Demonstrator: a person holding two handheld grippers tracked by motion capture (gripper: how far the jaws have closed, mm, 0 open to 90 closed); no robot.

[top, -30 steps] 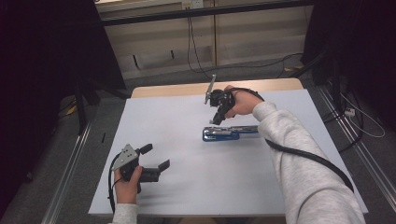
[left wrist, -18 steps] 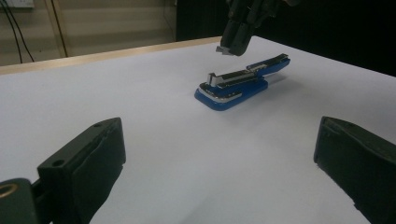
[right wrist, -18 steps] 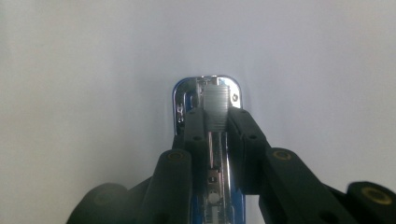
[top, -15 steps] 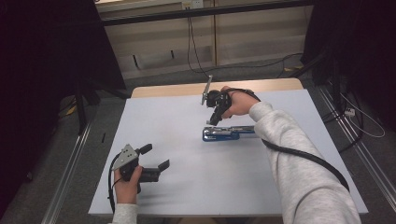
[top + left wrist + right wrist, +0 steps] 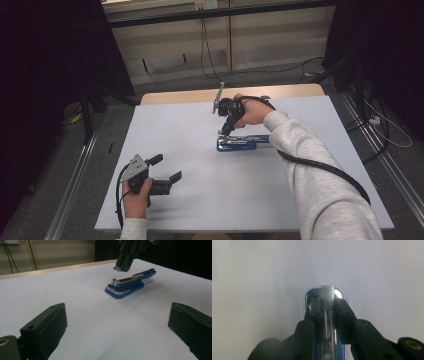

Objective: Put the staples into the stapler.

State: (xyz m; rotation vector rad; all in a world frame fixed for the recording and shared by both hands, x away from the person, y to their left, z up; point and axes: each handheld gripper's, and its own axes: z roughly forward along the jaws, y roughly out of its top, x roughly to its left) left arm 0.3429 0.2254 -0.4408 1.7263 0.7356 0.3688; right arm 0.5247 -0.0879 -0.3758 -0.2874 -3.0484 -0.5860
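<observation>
Change since earlier frame: almost none; right claw (image 5: 223,131) stayed poised over the stapler (image 5: 242,143), left claw (image 5: 167,168) kept to the lower left of the high view.
Stapler place: lay open on the white tabletop (image 5: 200,200) at mid-frame of the high view, blue base flat, metal magazine channel exposed on top.
Right claw state: nearly closed, pinching a strip of staples (image 5: 328,297) between its tips, just above the magazine's front end.
Left claw state: spread wide and empty (image 5: 117,322), well apart from the stapler (image 5: 128,283).
Staple strip handling: judged light, thin and brittle; likely to snap or shed pieces under a hard squeeze, and slippery as bare metal. Best held by its long flat sides, level, so it drops straight into the channel.
Stapler handling: judged stiff and fairly weighty, but apt to slide on the smooth tabletop; the base sides looked the safest hold for steadying.
</observation>
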